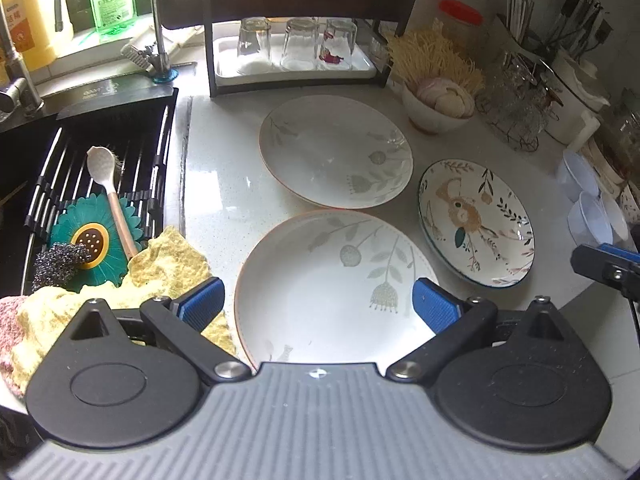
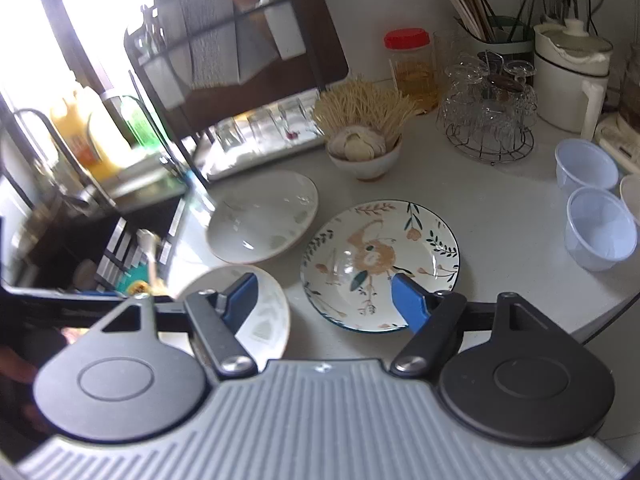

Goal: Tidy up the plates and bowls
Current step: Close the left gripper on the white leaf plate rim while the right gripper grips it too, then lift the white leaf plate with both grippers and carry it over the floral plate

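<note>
Three plates lie on the white counter. Two are white with grey flower prints, a far white plate (image 1: 336, 152) (image 2: 264, 216) and a near white plate (image 1: 332, 280) (image 2: 266, 312). To their right sits a smaller patterned plate (image 1: 476, 220) (image 2: 380, 256) with an orange figure and leaves. My left gripper (image 1: 316, 296) hangs open over the near white plate, its jaws wide and nothing gripped. My right gripper (image 2: 325, 284) is open above the near edge of the patterned plate, its right blue finger (image 2: 408, 300) over the rim. Two clear plastic bowls (image 2: 592, 200) stand at the right.
A sink with a black drain rack (image 1: 100, 168), a spoon, scrubbers and a yellow cloth (image 1: 168, 268) lies to the left. Behind the plates stand a dark rack with upturned glasses (image 1: 296, 44), a bowl of garlic (image 1: 438, 108), a wire glass holder (image 2: 488, 120), a red-lidded jar and a white pot.
</note>
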